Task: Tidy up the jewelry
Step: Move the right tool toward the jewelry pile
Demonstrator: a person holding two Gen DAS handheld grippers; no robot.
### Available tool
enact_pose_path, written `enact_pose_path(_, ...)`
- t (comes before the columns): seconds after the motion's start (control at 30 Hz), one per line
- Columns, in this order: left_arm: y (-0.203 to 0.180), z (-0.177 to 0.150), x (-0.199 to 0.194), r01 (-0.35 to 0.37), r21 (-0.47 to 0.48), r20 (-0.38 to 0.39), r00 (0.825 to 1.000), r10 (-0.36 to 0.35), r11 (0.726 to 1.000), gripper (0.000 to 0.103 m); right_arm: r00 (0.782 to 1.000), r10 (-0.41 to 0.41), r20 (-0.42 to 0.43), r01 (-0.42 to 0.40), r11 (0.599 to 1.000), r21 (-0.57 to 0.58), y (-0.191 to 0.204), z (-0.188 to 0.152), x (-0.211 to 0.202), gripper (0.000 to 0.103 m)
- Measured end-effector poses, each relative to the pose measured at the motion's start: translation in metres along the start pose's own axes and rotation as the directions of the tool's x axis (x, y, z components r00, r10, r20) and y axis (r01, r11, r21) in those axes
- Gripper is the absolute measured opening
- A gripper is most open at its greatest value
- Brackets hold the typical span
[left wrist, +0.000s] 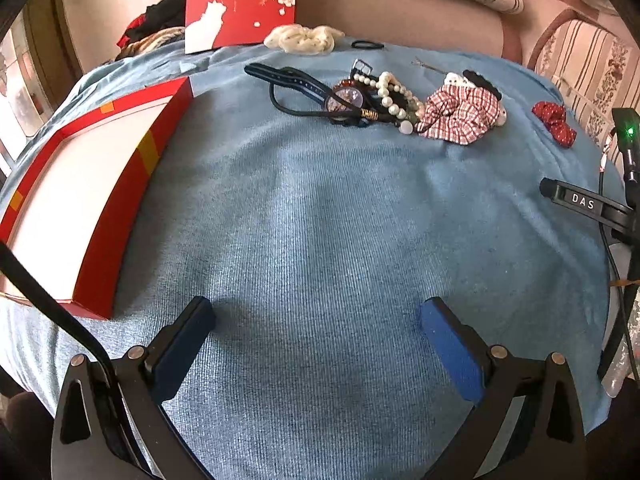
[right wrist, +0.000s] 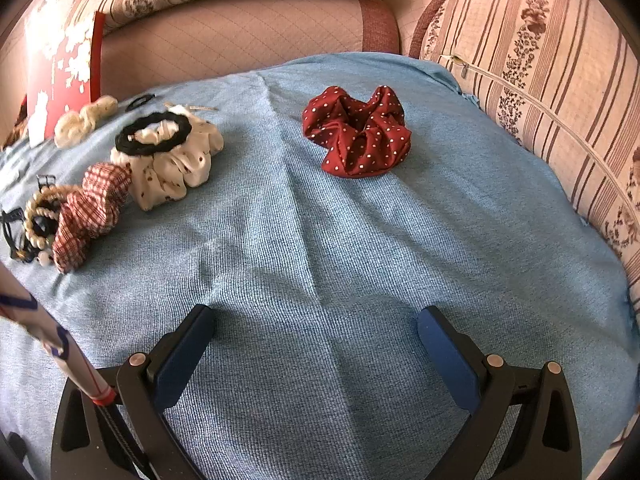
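Observation:
A heap of jewelry lies on the blue cloth [left wrist: 320, 220]: a dark-strapped watch [left wrist: 348, 98], a pearl bracelet [left wrist: 390, 94] and a red plaid scrunchie [left wrist: 460, 114]. An open red box [left wrist: 140, 152] with a white inside stands at the left. My left gripper [left wrist: 318, 320] is open and empty, well short of the heap. In the right wrist view a red dotted scrunchie [right wrist: 358, 136] lies ahead. The plaid scrunchie [right wrist: 92, 212], a white scrunchie [right wrist: 176, 164] with a black hair tie [right wrist: 154, 134] on it, and the pearls [right wrist: 42, 216] lie at the left. My right gripper [right wrist: 316, 328] is open and empty.
The red box lid [left wrist: 240, 4] with white blossoms leans against the sofa at the back. A cream scrunchie [left wrist: 304, 38] and a thin black hair tie [left wrist: 367, 45] lie near it. Striped cushions [right wrist: 540, 80] border the cloth at the right. The right gripper's body [left wrist: 588, 204] shows at the right edge.

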State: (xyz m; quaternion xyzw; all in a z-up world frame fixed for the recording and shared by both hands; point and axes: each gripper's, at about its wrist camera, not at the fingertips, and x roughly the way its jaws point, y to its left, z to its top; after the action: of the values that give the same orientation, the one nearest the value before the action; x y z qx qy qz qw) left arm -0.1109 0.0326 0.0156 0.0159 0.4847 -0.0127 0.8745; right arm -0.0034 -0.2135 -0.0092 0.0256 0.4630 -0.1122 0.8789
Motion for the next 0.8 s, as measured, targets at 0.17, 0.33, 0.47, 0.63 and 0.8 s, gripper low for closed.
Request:
enact_pose_path(0.17, 0.009, 0.0, -0.008, 0.03, -0.046, -0.031, 0.999, -0.032, 0.998, 0.103, 1.0, 0.015, 0.004, -0.015, 1.0, 0.013, -0.005, -0.003, 0.0, 0.103)
enact_pose_path(0.33, 0.019, -0.012, -0.021, 0.05, -0.116, -0.034, 0.998, -0.054, 0.992, 0.103, 0.996, 0.077, -0.053, -0.075, 0.997, 0.024, -0.011, 0.003, -0.001, 0.103)
enact_pose_path(0.47, 0.024, -0.021, -0.038, 0.028, -0.129, 0.006, 1.0, -0.028, 0.991, 0.103, 0.99, 0.11, -0.091, -0.112, 0.994, -0.017, -0.012, 0.003, 0.0, 0.103)
enact_pose_path(0.63, 0.028, -0.032, -0.069, 0.001, -0.1, 0.076, 0.997, 0.006, 0.995, 0.103, 0.976, 0.078, -0.202, -0.096, 0.992, -0.083, -0.005, 0.009, 0.003, 0.103)
enact_pose_path(0.8, 0.031, -0.05, -0.079, -0.004, -0.059, 0.108, 0.994, 0.01, 0.998, 0.103, 0.985, -0.025, -0.172, 0.004, 0.993, -0.12, 0.008, 0.019, -0.03, 0.09)
